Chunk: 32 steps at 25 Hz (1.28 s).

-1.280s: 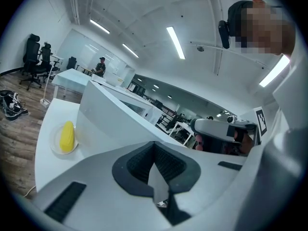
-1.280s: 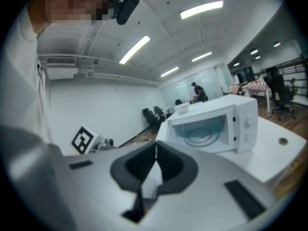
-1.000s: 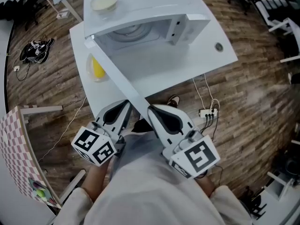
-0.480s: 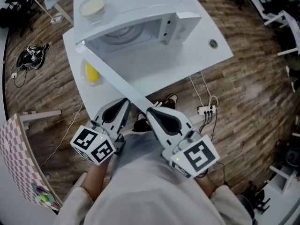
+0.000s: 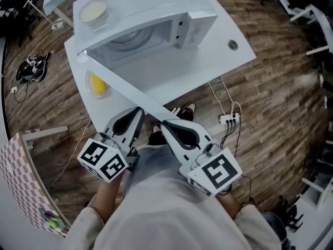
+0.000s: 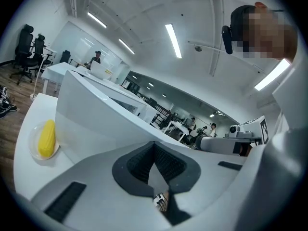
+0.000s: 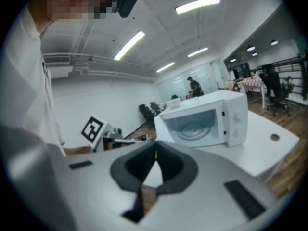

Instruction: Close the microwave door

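Note:
A white microwave (image 5: 151, 20) stands on a white table (image 5: 208, 61) with its door (image 5: 125, 85) swung wide open; I see the door edge-on as a long white strip that reaches toward me. In the right gripper view the microwave (image 7: 207, 121) shows its open cavity and glass turntable. My left gripper (image 5: 136, 112) is shut and empty, just left of the door's free end. My right gripper (image 5: 165, 125) is shut and empty, just right of it. Both are held close to my body. The door (image 6: 96, 114) fills the middle of the left gripper view.
A cream bowl (image 5: 92, 12) sits on top of the microwave. A yellow corn cob (image 5: 98, 84) lies on a plate on the table's left part, left of the door. A power strip (image 5: 229, 120) with cables lies on the wooden floor at the right.
The head view has shifted, so the microwave and table sit a little higher and further left. Both grippers keep their place and stay shut; the door stays open.

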Available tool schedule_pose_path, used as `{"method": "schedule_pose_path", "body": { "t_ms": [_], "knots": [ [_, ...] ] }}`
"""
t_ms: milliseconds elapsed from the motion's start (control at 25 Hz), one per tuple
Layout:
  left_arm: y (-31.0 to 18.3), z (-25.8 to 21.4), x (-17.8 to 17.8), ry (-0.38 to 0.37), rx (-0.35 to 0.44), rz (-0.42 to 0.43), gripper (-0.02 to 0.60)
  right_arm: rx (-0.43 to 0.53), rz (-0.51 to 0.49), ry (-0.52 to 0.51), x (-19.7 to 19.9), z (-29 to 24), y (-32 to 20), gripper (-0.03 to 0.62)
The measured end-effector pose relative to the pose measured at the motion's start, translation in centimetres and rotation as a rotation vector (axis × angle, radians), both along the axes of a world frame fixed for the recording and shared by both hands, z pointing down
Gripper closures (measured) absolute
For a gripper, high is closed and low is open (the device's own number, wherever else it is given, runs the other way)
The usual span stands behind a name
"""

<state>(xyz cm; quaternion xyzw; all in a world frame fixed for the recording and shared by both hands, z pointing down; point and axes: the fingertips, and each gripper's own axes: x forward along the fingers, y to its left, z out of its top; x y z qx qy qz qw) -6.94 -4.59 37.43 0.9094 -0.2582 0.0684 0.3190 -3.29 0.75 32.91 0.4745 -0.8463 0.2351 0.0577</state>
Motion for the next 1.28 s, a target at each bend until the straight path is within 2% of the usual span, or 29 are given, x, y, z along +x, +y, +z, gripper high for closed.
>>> {"method": "schedule_pose_path", "body": {
  "t_ms": [1280],
  "knots": [
    [-3.2, 0.0, 4.0, 0.037, -0.037, 0.007, 0.563, -0.061, 0.052, -0.019, 3.2, 2.2, -2.9, 0.571]
  ]
}}
